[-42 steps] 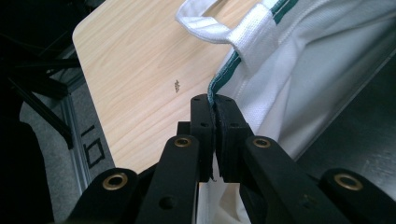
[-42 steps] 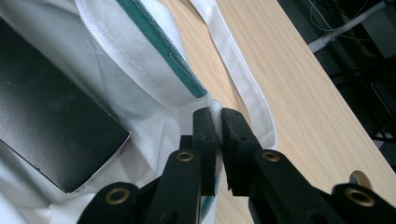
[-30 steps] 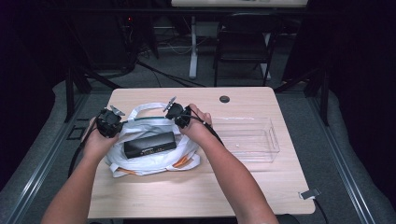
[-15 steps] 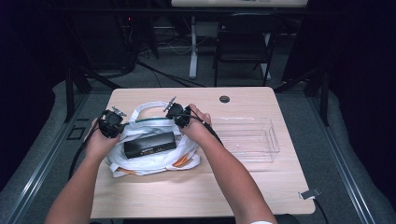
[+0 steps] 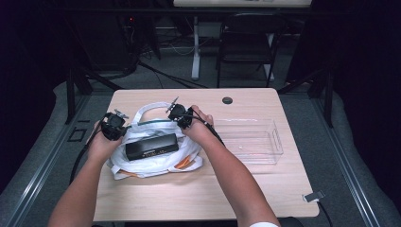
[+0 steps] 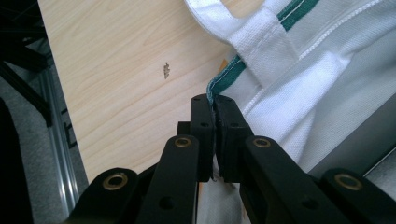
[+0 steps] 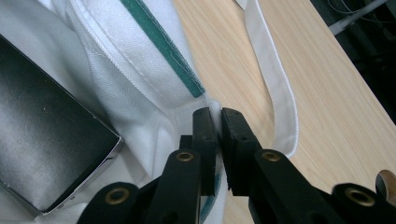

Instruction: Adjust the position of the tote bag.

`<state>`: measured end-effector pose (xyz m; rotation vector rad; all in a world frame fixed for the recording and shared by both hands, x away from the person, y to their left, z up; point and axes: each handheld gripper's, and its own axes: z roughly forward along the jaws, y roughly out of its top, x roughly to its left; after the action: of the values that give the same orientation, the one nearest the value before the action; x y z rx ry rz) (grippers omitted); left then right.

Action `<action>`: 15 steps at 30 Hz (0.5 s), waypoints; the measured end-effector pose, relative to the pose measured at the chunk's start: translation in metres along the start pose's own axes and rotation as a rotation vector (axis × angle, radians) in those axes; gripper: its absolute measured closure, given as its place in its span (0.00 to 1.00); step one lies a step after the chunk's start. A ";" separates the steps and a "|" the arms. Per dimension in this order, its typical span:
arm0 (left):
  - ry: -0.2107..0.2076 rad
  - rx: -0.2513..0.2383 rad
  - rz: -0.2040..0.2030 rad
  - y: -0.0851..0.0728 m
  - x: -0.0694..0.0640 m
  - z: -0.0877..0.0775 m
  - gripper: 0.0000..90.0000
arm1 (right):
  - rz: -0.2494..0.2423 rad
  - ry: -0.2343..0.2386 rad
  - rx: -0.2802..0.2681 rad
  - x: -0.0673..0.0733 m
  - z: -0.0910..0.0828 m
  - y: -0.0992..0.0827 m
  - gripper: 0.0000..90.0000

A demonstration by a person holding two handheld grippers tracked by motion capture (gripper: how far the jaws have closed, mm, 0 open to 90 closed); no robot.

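Left gripper (image 6: 214,105): jaws pinched together on the green-trimmed rim of the white tote bag (image 6: 327,79), cloth caught between the pads, at the bag's left side in the high view (image 5: 114,126).
Right gripper (image 7: 218,116): jaws closed nearly flat on a fold of the bag's white rim, just below the end of the green trim; in the high view (image 5: 179,115) it sits at the bag's far right edge.
Bag (image 5: 156,163): white woven canvas with stitched seams, a green band along the mouth and a flash of orange at its near edge; it lies flat on the table's left half, mouth held between the two grippers, one handle (image 5: 151,107) looped toward the far side.
Box (image 5: 152,146): a long black carton with a pale label, lying across the bag's mouth between the hands.
Table (image 5: 265,189): pale wood grain, a round dark grommet (image 5: 227,100) near the far edge.
Bin (image 5: 255,142): clear plastic, right of the bag, apart from it.
Room: dim, grey floor, a dark chair (image 5: 246,42) beyond the table.
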<state>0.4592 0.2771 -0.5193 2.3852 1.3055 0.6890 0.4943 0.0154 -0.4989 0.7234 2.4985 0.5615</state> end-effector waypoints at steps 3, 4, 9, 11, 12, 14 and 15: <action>-0.008 -0.001 -0.009 -0.001 0.001 0.002 0.97 | 0.003 0.002 0.003 0.000 0.002 0.001 0.94; -0.008 -0.001 -0.009 -0.001 0.001 0.002 0.97 | 0.003 0.002 0.003 0.000 0.002 0.001 0.94; -0.011 0.004 -0.011 -0.001 0.000 0.004 0.97 | 0.001 0.003 0.013 0.000 0.004 0.001 0.94; -0.012 0.006 -0.012 -0.001 0.000 0.005 0.97 | 0.001 0.003 0.014 0.000 0.004 0.001 0.94; -0.011 0.006 -0.013 -0.001 0.000 0.005 0.97 | 0.001 0.002 0.014 0.000 0.005 0.001 0.94; -0.012 0.007 -0.016 -0.001 0.000 0.006 0.97 | -0.004 0.000 0.021 0.000 0.005 0.001 0.94; -0.011 0.009 -0.014 -0.001 0.000 0.007 0.97 | -0.004 0.000 0.022 0.001 0.006 0.001 0.94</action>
<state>0.4624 0.2776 -0.5257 2.3810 1.3219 0.6664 0.4975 0.0182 -0.5030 0.7264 2.5089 0.5332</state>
